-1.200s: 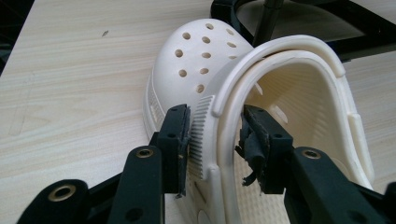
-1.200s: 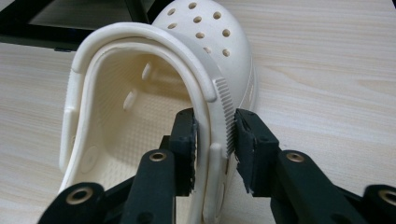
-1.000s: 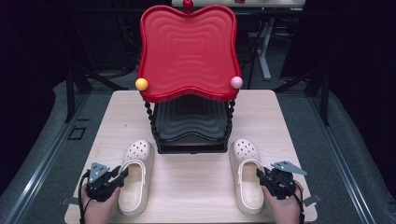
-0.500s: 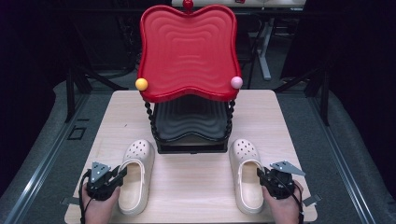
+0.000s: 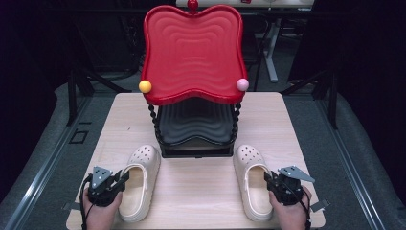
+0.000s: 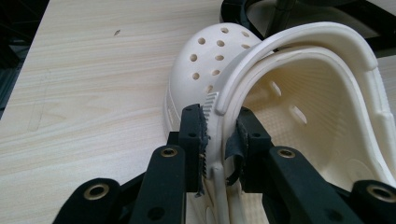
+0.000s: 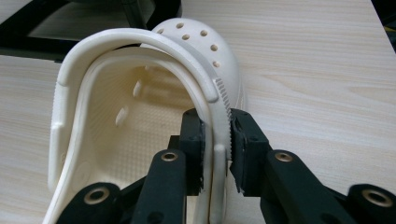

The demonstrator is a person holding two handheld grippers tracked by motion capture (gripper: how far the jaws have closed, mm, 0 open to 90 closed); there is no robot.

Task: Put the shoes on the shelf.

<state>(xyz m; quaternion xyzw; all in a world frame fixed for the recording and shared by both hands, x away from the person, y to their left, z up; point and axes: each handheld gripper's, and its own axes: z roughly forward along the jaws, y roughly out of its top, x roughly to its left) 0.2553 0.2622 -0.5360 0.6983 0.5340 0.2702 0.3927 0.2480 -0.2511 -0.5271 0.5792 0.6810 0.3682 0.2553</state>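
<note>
Counter (image 5: 287, 124) first: a two-tier rack (image 5: 194, 96) stands at its far middle, red top tray (image 5: 191, 52) tilted up toward me, black lower tray (image 5: 194, 125) under it. Both trays bare as far as I can see, so nothing is loaded yet.

Two cream clogs lie flat on the counter just in front of the rack, toes toward it, heels toward me. Left clog (image 5: 138, 184) is left of the rack's base, right clog (image 5: 253, 184) to its right; the two are well apart.

Left tongs (image 5: 119, 181) sit at the left clog's outer heel side. In the left gripper view my left tongs have just been closing, and the pads (image 6: 198, 135) now press either side of the clog's side wall (image 6: 215, 140) where the strap meets it: clenched on the left clog.

Right tongs (image 5: 268, 179) mirror that. In the right gripper view they have just been closing too, and the pads (image 7: 196, 140) pinch the right clog's rim (image 7: 215, 135) by the strap: grasping the right clog.

Progress, my read: both grips are made, early stage. Both clogs rest on the counter, not yet lifted. Left to do: lift each and carry it forward, likely onto the rack, then let go.
</note>
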